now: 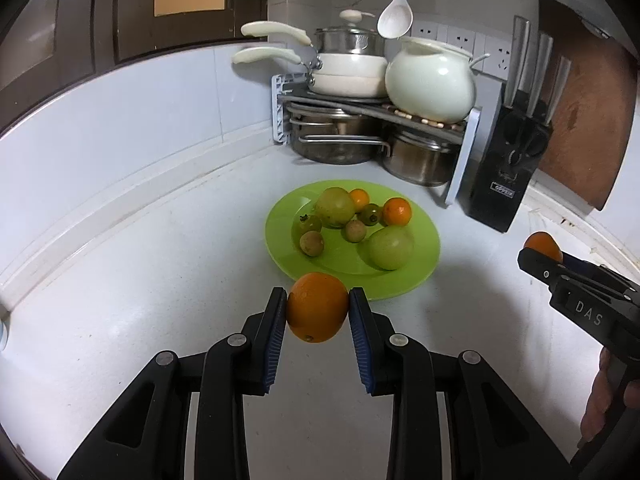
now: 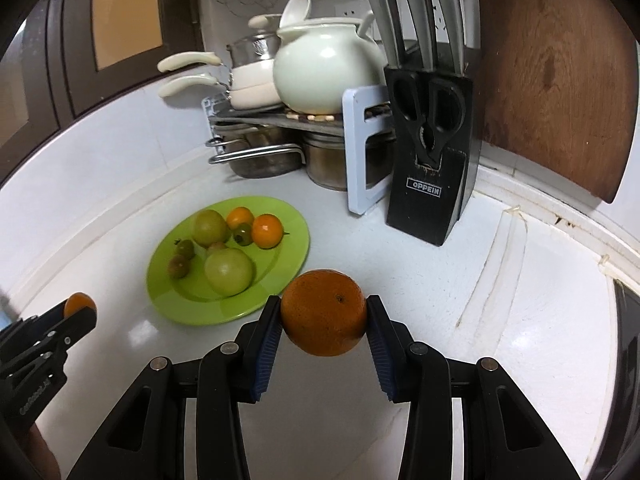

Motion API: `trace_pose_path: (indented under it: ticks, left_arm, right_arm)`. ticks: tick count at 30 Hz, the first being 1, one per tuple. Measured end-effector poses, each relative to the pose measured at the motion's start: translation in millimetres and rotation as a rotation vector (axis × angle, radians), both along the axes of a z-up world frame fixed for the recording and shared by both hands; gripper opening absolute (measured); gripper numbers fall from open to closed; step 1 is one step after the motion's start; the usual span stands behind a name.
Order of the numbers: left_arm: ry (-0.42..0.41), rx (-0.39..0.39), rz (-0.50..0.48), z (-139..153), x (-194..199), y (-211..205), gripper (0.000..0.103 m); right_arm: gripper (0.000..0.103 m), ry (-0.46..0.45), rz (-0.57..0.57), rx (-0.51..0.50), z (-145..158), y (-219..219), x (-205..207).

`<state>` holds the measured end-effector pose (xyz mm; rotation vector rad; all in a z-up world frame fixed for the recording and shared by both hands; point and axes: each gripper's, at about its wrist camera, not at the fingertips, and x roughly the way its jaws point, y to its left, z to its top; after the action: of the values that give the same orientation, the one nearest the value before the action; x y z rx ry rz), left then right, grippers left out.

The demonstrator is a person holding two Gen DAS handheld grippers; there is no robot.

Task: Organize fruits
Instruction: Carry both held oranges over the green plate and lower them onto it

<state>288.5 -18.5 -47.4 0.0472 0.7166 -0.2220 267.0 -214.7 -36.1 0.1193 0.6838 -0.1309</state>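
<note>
My left gripper (image 1: 318,306) is shut on a small orange (image 1: 318,307), held above the white counter just in front of the green plate (image 1: 416,276). The plate carries two green apples, two small oranges and several small dark-green fruits. In the right wrist view my right gripper (image 2: 323,314) is shut on a larger orange (image 2: 323,312), above the counter to the right of the green plate (image 2: 288,216). Each gripper shows in the other's view: the right gripper (image 1: 540,254) with its orange at the right edge, the left gripper (image 2: 80,308) with its orange at the lower left.
In the corner behind the plate a rack (image 1: 380,108) holds white pans and a pale pot (image 1: 430,80) over steel pots. A black knife block (image 2: 432,160) stands right of it, a wooden board (image 2: 552,72) leans on the wall. A raised sink rim (image 2: 560,216) runs right.
</note>
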Motion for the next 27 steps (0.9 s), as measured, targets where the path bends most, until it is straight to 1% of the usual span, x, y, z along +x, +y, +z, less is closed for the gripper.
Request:
trace_pose_path:
  ticks: [13,22,27]
  left_arm:
    - [-0.067,-0.015,-0.042,24.5,-22.6,-1.1,0.032]
    - [-0.119,-0.004,-0.065,40.8,-25.4,-6.2,0.032]
    - [-0.140,-0.005,-0.075,49.9,-17.8,-7.7,0.032]
  right_arm:
    - [0.043,-0.053,0.054,-0.017,22.8,14.0,-26.0]
    - [0.043,-0.084,0.103,-0.019,37.9,23.6,-26.0]
    - [0.043,-0.105,0.125,-0.034,44.6,31.8,-18.4]
